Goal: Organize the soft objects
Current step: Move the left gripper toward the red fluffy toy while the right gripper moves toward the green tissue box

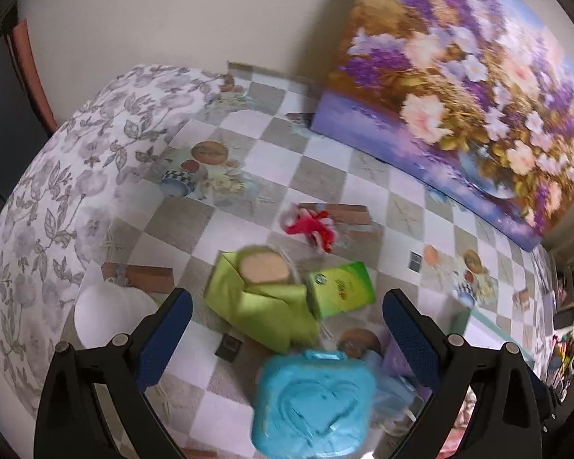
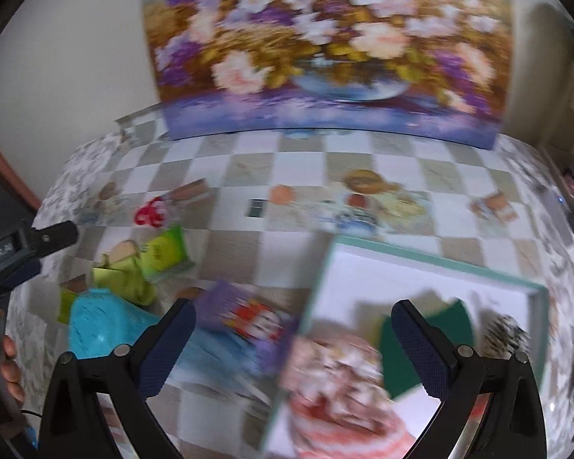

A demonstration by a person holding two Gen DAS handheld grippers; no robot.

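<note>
The table's (image 1: 325, 176) far edge is closed off by a large flower painting (image 1: 459, 88) stood against the wall. Ahead of it, a wide band of bare checked cloth is left open along the middle. Towards the left edge the way is crowded: a red plush (image 1: 310, 225), a green packet (image 1: 340, 290), a lime-green cloth (image 1: 256, 306) and a blue heart-marked case (image 1: 313, 401) are packed close together. The near right corner is taken up by a white tray (image 2: 421, 267) with pieces inside

Left tool (image 1: 287, 329) jaws spread wide, empty; right tool (image 2: 292, 338) likewise, empty.
</note>
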